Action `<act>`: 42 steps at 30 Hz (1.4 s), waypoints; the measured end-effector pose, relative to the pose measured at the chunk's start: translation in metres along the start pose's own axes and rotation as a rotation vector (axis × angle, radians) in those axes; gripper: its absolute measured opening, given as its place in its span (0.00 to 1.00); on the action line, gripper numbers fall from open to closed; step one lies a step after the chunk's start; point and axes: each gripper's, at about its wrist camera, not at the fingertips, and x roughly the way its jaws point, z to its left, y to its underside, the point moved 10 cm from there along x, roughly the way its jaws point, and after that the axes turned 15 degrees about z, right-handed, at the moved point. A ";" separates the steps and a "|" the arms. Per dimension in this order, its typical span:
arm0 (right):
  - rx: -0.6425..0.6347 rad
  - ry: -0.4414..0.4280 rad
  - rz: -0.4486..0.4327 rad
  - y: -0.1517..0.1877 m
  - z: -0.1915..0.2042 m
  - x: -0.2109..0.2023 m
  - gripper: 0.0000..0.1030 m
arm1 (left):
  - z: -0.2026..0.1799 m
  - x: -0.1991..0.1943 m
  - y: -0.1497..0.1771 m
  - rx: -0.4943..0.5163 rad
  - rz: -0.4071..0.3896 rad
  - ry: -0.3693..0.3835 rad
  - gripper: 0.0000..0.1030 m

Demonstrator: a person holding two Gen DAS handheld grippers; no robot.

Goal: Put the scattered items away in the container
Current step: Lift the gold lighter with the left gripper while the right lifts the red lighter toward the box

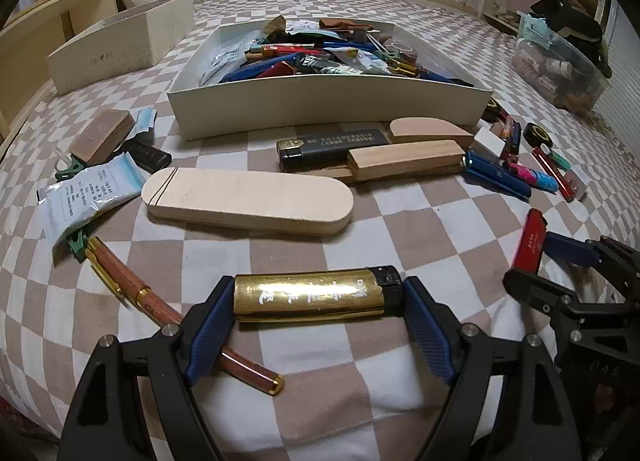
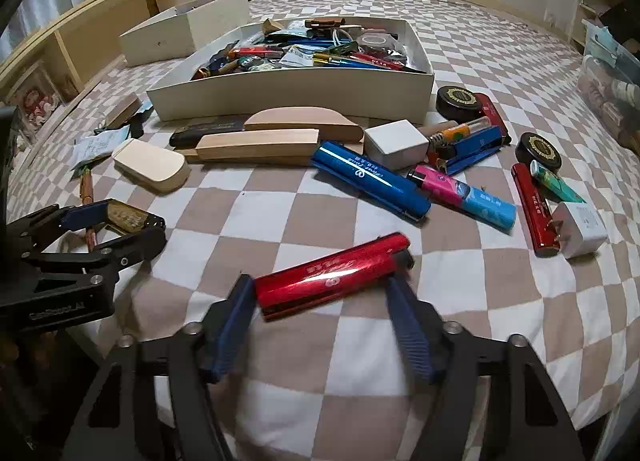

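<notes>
The left gripper (image 1: pixel 318 303) has its 2 blue pads clamped end to end on a gold lighter (image 1: pixel 316 298), 1 pad against the flat base and the other against the black cap. The lighter lies crosswise just over the checked bedspread (image 1: pixel 400 229), with a wooden pen (image 1: pixel 160 309) passing under the left pad. The right gripper (image 2: pixel 322 289) is closed lengthwise on a red lighter (image 2: pixel 334 275), which sits tilted between the pads, its capped end higher and farther from the camera; the right-hand pad is blurred, so how squarely it seats cannot be told.

Both lighters look light, rigid and glossy. That finish is likely slippery, and an end-to-end hold leaves little pad area on each face, so a tilt during the lift could let one pivot or slide out. A hold across the middle of the body would probably be steadier.

Farther out lie a long wooden case (image 1: pixel 248 201), a black lighter (image 1: pixel 332 149) and wooden blocks, then a cluster of blue, pink and red lighters (image 2: pixel 460 189) with 2 round tins to the right. Beyond them stands the white container (image 1: pixel 328 101), already piled with pens and packets, well apart from both grippers. Many items are still scattered, so the tidying seems roughly midway.
</notes>
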 end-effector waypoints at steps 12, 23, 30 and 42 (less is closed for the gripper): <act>-0.016 -0.109 -0.007 -0.011 -0.006 -0.002 0.89 | -0.001 -0.001 0.003 0.002 -0.001 0.003 0.80; -0.309 -0.133 0.064 -0.014 -0.006 0.009 0.89 | -0.001 -0.002 0.005 0.003 -0.005 0.005 0.80; -0.350 -0.096 0.057 -0.012 -0.003 0.011 0.81 | -0.001 -0.003 0.005 0.002 -0.005 0.006 0.80; -0.181 -0.065 0.067 -0.007 -0.003 0.006 0.80 | -0.001 -0.004 0.005 -0.007 -0.001 0.020 0.80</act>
